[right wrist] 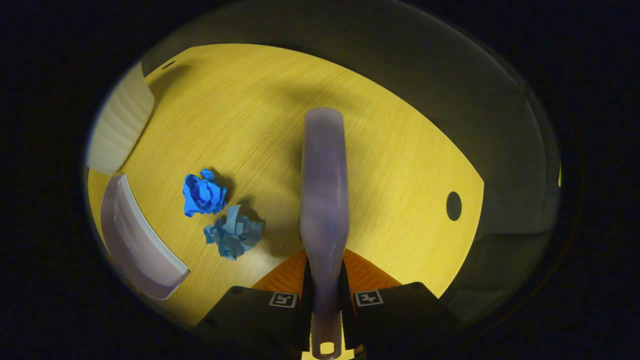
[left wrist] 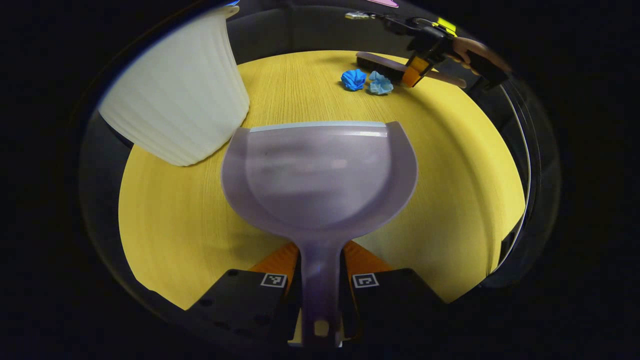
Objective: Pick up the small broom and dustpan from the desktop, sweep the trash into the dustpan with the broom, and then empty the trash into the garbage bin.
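Left tongs (left wrist: 320,280) gripped the dustpan (left wrist: 320,170) by its handle over the table (left wrist: 450,175) beside the bin (left wrist: 180,95); right tongs (right wrist: 325,295) clenched the broom (right wrist: 324,190) near two paper wads (right wrist: 217,215).

In your left gripper view, the garbage bin (left wrist: 175,95) is cut off at the top edge. The broom (left wrist: 395,67) head is partly hidden behind the right gripper (left wrist: 415,75).

In your right gripper view, the dustpan (right wrist: 135,240) is cropped at the left edge; the broom's bristles are hidden.
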`<state>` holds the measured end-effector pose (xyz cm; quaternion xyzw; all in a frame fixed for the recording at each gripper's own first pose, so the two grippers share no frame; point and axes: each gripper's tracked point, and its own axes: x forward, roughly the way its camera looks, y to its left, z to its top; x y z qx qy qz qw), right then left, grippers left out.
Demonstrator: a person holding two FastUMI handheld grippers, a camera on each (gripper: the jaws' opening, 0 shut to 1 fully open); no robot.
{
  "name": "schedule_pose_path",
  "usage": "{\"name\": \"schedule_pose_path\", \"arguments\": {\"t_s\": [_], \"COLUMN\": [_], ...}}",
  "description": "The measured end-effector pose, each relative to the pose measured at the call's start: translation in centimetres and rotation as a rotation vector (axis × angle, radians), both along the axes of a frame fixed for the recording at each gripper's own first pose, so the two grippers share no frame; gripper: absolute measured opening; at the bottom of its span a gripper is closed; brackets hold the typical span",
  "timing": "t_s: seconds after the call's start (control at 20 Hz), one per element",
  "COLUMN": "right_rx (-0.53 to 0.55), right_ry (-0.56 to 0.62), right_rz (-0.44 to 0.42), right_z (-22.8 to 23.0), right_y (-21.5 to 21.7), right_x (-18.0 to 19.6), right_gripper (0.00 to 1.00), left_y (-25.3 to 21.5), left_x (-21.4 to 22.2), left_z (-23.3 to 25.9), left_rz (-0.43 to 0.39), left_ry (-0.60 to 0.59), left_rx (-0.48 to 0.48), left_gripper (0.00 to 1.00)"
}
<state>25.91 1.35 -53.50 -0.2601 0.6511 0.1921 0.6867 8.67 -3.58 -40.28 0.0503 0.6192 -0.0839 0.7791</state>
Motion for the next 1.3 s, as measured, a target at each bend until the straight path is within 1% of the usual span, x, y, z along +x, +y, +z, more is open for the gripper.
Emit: {"name": "schedule_pose_path", "arguments": {"t_s": [0.05, 0.15, 0.2, 0.3, 0.4, 0.55, 0.65, 0.7, 0.75, 0.8, 0.85, 0.9, 1.05, 1.1, 1.2, 1.3], "right_rx": [0.012, 0.022, 0.031, 0.034, 0.047, 0.126, 0.159, 0.172, 0.188, 0.192, 0.186, 0.183, 0.192, 0.196, 0.19, 0.208], "right_ry": [0.016, 0.011, 0.037, 0.093, 0.161, 0.247, 0.28, 0.291, 0.306, 0.316, 0.302, 0.275, 0.238, 0.221, 0.164, 0.124], "right_rz": [0.043, 0.194, 0.247, 0.33, 0.39, 0.465, 0.502, 0.498, 0.486, 0.466, 0.441, 0.416, 0.273, 0.231, 0.174, 0.086], "right_z": [-0.2, -0.2, 0.0, 0.2, 0.5, 2.1, 3.2, 3.6, 3.3, 2.3, 1.4, 0.7, -0.6, -0.5, -0.6, -1.5], "right_y": [0.7, 1.4, 1.7, 2.1, 2.5, 4.0, 3.6, 2.7, 1.4, 0.0, -0.9, -2.9, -8.3, -9.7, -13.2, -16.7], "right_x": [-0.6, -0.9, -1.8, -3.5, -5.9, -9.4, -10.7, -11.6, -11.9, -11.2, -10.0, -8.5, -5.1, -4.7, -2.8, -1.4], "right_gripper": [0.27, 0.27, 0.27, 0.27, 0.27, 0.28, 0.28, 0.28, 0.28, 0.28, 0.28, 0.28, 0.28, 0.28, 0.28, 0.28], "left_y": [0.0, 0.3, 0.3, 0.2, 0.2, 0.2, 0.2, 0.1, 0.2, 0.2, 0.1, 0.1, -0.1, -0.1, -0.4, -0.5], "left_x": [0.0, -0.2, 0.0, 0.1, -0.1, 0.0, 0.1, 0.2, 0.2, 0.2, 0.3, 0.3, 0.3, 0.3, 0.5, 0.6], "left_z": [0.1, 0.2, 0.1, 0.1, 0.1, 0.1, 0.1, 0.0, 0.2, 0.1, 0.1, 0.1, 0.0, 0.0, 0.1, 0.5], "left_rz": [-0.001, -0.013, -0.021, -0.016, -0.01, -0.014, -0.005, -0.008, -0.016, -0.016, -0.012, -0.011, -0.018, -0.019, -0.014, 0.007], "left_ry": [0.001, 0.019, 0.016, 0.0, -0.005, -0.017, -0.029, -0.04, -0.046, -0.053, -0.061, -0.068, -0.093, -0.1, -0.134, -0.187], "left_rx": [0.002, 0.03, 0.036, 0.026, 0.012, 0.003, -0.004, -0.003, 0.0, -0.001, -0.007, -0.012, -0.029, -0.043, -0.101, -0.159], "left_gripper": [0.31, 0.33, 0.3, 0.32, 0.31, 0.32, 0.31, 0.3, 0.32, 0.31, 0.31, 0.31, 0.31, 0.31, 0.31, 0.31]}}
